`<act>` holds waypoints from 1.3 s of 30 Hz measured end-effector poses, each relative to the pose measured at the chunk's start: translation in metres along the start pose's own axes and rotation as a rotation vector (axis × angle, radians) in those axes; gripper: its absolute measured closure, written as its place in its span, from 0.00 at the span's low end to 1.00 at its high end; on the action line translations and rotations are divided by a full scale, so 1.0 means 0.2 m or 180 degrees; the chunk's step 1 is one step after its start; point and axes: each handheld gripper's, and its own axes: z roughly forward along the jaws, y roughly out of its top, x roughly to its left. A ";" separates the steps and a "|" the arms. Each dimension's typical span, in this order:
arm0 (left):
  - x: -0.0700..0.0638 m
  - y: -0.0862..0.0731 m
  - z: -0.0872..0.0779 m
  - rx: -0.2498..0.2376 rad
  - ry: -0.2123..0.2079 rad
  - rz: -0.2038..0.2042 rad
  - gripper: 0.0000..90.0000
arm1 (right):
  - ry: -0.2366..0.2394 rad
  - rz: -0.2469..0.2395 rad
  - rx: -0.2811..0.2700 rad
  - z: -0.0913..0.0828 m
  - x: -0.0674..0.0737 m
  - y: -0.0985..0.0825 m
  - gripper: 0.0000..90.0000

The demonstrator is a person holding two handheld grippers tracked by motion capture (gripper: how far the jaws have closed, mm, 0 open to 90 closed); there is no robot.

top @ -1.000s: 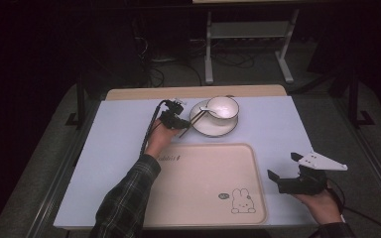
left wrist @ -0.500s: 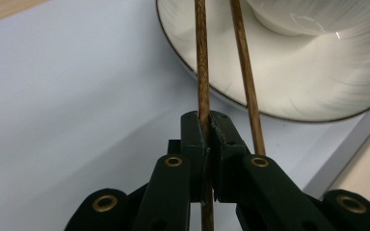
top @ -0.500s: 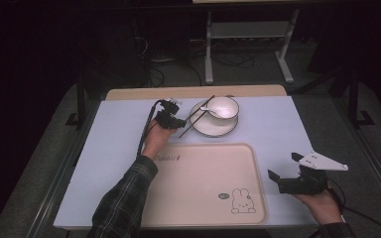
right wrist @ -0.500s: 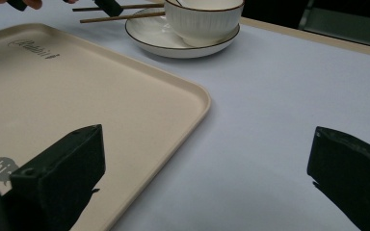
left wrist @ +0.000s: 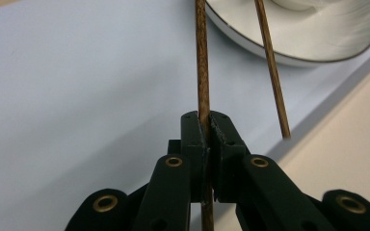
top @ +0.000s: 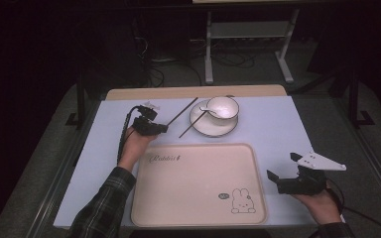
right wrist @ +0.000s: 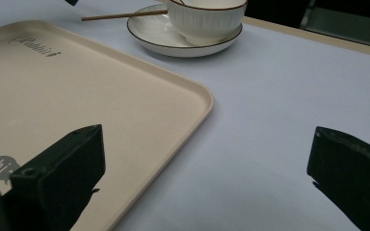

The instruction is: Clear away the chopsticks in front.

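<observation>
Left claw (top: 162, 128) sits left of centre in the high view and it's clamped tight on one chopstick (top: 182, 110) — in the left gripper view you can see the brown stick (left wrist: 202, 62) pinched right between the two black pads, running straight up out of the top of the frame, so its far end is cut off there. Its lower end disappears behind the claw body too. The second chopstick (left wrist: 271, 67) lies to the right of it in that view, lower tip hanging past the saucer's rim (left wrist: 327, 50) above the blue worktop (left wrist: 77, 96); where its upper part ends is out of frame. From above that loose chopstick (top: 193, 124) leans on the saucer (top: 213, 126), which carries a white bowl (top: 223, 106) — there's something spoon-like in the bowl but it's too small to make out properly. Right claw (top: 284, 168) is at the lower right, jaws spread wide with nothing between them, hovering just off the right edge of the beige tray (top: 198, 183). In the right gripper view the tray's corner (right wrist: 192, 96) shows, while the bowl (right wrist: 207, 19) is clipped by the top edge.
</observation>
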 end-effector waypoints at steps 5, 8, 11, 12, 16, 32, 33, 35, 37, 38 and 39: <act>0.00 -0.10 -0.10 -0.0037 -0.0001 -0.0018 0.94 | -0.0002 -0.0005 0.0006 0.00 0.00 0.00 0.00; -0.01 -0.16 -0.15 -0.0052 -0.0001 -0.0022 0.94 | -0.0005 -0.0006 0.0007 0.00 0.00 0.00 0.00; -0.01 -0.23 -0.21 -0.0108 -0.0063 -0.0070 0.94 | -0.0006 -0.0014 0.0011 0.00 0.00 0.00 0.00; -0.02 -0.25 -0.22 -0.0117 -0.0084 -0.0074 0.94 | -0.0006 -0.0013 0.0013 0.00 0.00 0.00 0.00; -0.05 -0.33 -0.30 -0.0155 -0.0136 -0.0078 0.94 | 0.0000 -0.0017 0.0019 0.00 0.01 0.00 0.00; -0.29 -0.51 -0.38 -0.0031 -0.0257 0.0232 0.94 | -0.0013 -0.0025 0.0018 0.00 0.01 0.00 0.00; -0.30 -0.51 -0.38 -0.0014 -0.0269 0.0252 0.94 | -0.0015 -0.0028 0.0018 0.00 0.01 0.00 0.00; -0.32 -0.53 -0.37 0.0016 -0.0308 0.0265 0.94 | -0.0014 -0.0029 0.0017 0.00 0.01 0.00 0.00; -0.35 -0.54 -0.36 0.0063 -0.0351 0.0295 0.94 | -0.0014 -0.0035 0.0017 0.00 0.01 0.00 0.00; -0.36 -0.55 -0.35 0.0102 -0.0363 0.0313 0.94 | -0.0014 -0.0042 0.0020 0.00 0.01 0.00 0.00; -0.37 -0.55 -0.34 0.0133 -0.0374 0.0321 0.94 | -0.0013 -0.0042 0.0021 0.00 0.01 0.00 0.00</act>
